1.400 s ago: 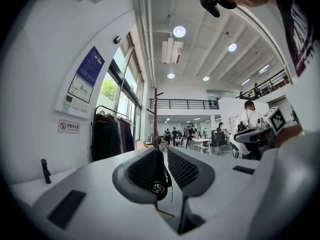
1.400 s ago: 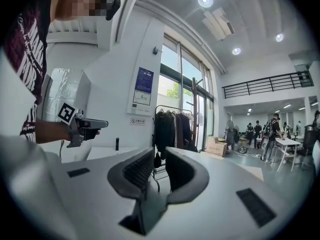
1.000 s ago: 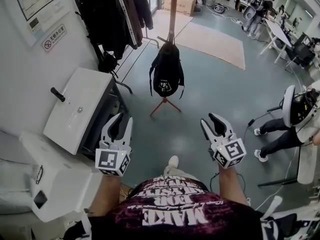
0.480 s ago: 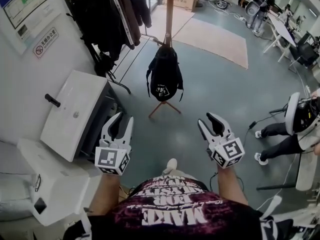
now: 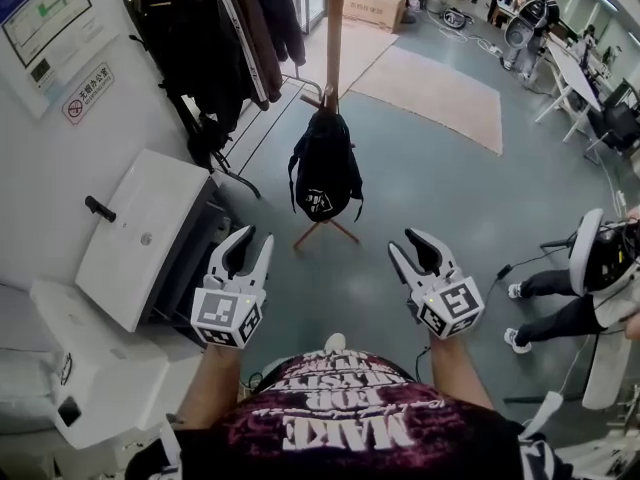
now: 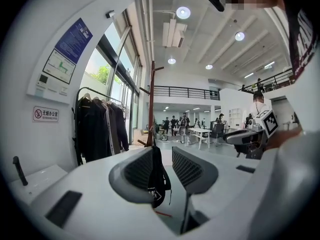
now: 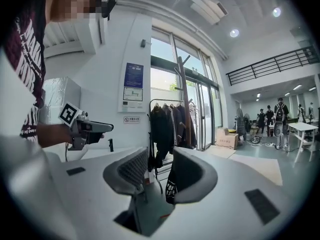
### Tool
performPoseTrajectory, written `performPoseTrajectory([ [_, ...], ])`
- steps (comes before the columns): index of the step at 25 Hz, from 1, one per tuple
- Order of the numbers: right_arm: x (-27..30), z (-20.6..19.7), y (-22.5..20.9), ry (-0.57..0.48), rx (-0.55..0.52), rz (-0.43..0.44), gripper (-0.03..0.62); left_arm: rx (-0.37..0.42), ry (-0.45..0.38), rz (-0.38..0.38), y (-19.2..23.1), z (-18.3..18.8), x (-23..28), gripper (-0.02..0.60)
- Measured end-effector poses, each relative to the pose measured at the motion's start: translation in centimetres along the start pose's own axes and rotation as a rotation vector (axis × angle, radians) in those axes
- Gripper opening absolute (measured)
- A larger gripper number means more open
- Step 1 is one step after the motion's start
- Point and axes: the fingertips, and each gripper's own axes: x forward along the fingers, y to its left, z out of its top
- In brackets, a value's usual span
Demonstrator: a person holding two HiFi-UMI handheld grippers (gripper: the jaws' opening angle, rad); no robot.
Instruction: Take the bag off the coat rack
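Observation:
A black backpack (image 5: pixel 323 168) with a white logo hangs from a low hook of the brown wooden coat rack (image 5: pixel 333 38), straight ahead of me on the grey floor. In the left gripper view the backpack (image 6: pixel 157 176) shows in the gap between the jaws, far off. In the right gripper view the backpack (image 7: pixel 170 186) is partly hidden behind the right jaw. My left gripper (image 5: pixel 248 248) and right gripper (image 5: pixel 410 246) are held level at waist height, well short of the bag. Both stand open with nothing between their jaws.
A clothes rail with dark coats (image 5: pixel 215 38) stands at the left behind the rack. A white cabinet (image 5: pixel 140 233) and white machine (image 5: pixel 90 378) line the left wall. A seated person's legs (image 5: pixel 550 308) are at the right. People and tables (image 5: pixel 560 48) are far back.
The view has drawn closer to the coat rack and the backpack sits lower in the frame. Both grippers have kept their place in front of me, still open.

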Motion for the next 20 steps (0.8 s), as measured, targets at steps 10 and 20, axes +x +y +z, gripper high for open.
performPoseTrajectory([
  [10,2.4,-0.3,-2.1,-0.004,0.026,0.081,0.155,0.031,0.029,0.081,-0.2,-0.1,1.7,0.119],
  [20,5.0,-0.9,-2.2,0.011,0.052,0.098,0.155,0.028,0.046,0.07,1.5,-0.6,3.2,0.118],
])
